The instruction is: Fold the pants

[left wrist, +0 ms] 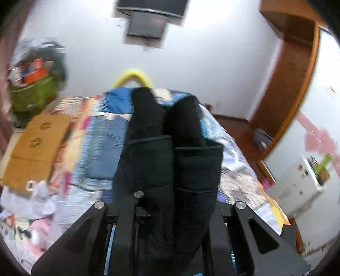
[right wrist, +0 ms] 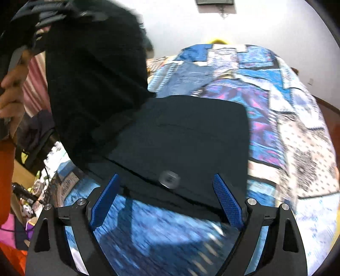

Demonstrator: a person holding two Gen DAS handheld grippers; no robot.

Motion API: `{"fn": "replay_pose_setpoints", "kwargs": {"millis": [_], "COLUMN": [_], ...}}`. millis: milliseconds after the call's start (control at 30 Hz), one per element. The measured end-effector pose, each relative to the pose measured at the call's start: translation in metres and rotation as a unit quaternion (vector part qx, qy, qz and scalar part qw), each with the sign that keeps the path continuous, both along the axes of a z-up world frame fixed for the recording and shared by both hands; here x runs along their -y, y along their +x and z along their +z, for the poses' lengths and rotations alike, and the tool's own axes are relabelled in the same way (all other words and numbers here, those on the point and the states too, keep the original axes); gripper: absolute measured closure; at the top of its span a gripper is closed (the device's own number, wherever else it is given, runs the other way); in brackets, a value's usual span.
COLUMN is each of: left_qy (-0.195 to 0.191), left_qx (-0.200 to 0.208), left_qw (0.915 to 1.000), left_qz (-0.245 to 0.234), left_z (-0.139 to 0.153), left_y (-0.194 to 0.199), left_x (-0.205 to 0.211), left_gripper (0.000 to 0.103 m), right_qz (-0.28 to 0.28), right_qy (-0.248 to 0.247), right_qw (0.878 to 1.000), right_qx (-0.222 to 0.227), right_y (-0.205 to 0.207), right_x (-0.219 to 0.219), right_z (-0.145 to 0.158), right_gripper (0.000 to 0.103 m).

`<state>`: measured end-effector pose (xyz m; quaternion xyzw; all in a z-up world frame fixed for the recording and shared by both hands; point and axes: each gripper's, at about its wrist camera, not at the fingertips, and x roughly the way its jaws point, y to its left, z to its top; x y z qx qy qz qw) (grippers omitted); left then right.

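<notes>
The black pants [right wrist: 182, 131] lie partly on the patchwork bed cover [right wrist: 286, 118], with one end lifted up at the left of the right wrist view. My left gripper [left wrist: 170, 191] is shut on the black pants [left wrist: 170, 165]; the cloth drapes over its fingers and hangs towards the bed. The left gripper also shows in the right wrist view [right wrist: 42, 19], top left, held by a hand and raising the cloth. My right gripper [right wrist: 165, 203] is open and empty, its blue pads [right wrist: 227, 203] astride the near edge of the flat part, a little above it.
A cardboard box [left wrist: 36, 146] and a green bag of clutter [left wrist: 34, 93] stand left of the bed. A wooden shelf unit [left wrist: 289, 85] stands at the right wall. A yellow hoop [left wrist: 133, 76] shows beyond the bed's far end. Toys and clutter [right wrist: 27, 203] lie at the lower left.
</notes>
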<state>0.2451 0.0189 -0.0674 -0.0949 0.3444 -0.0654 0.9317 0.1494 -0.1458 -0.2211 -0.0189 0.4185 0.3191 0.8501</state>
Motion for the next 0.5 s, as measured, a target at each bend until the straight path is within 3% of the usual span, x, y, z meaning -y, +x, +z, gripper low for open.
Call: {"fn": "replay_pose_setpoints", "kwargs": {"millis": [167, 300, 367, 400, 500], "left_qy": [0.006, 0.044, 0.064, 0.078, 0.107], "left_qx": [-0.06, -0.119, -0.141, -0.152, -0.162], "left_qw": [0.9959, 0.9854, 0.9791, 0.9744, 0.9679], "left_qz": [-0.067, -0.114, -0.132, -0.145, -0.16], "left_z": [-0.043, -0.091, -0.106, -0.114, -0.121], "left_y": [0.021, 0.018, 0.017, 0.014, 0.009], "left_x": [0.064, 0.102, 0.116, 0.125, 0.133], "left_gripper": [0.089, 0.088, 0.083, 0.075, 0.064], "right_qz": [-0.025, -0.045, -0.049, -0.05, -0.055], "right_qy": [0.002, 0.0, -0.001, -0.002, -0.004], "right_qw": [1.0, 0.999, 0.999, 0.999, 0.998], "right_qx": [0.001, -0.007, -0.012, -0.013, -0.015], "right_y": [-0.007, -0.011, -0.013, -0.013, -0.014], "right_x": [0.03, 0.047, 0.051, 0.053, 0.054], "right_z": [0.001, -0.007, -0.011, -0.013, -0.016], "right_gripper": [0.016, 0.016, 0.016, 0.016, 0.016]}}
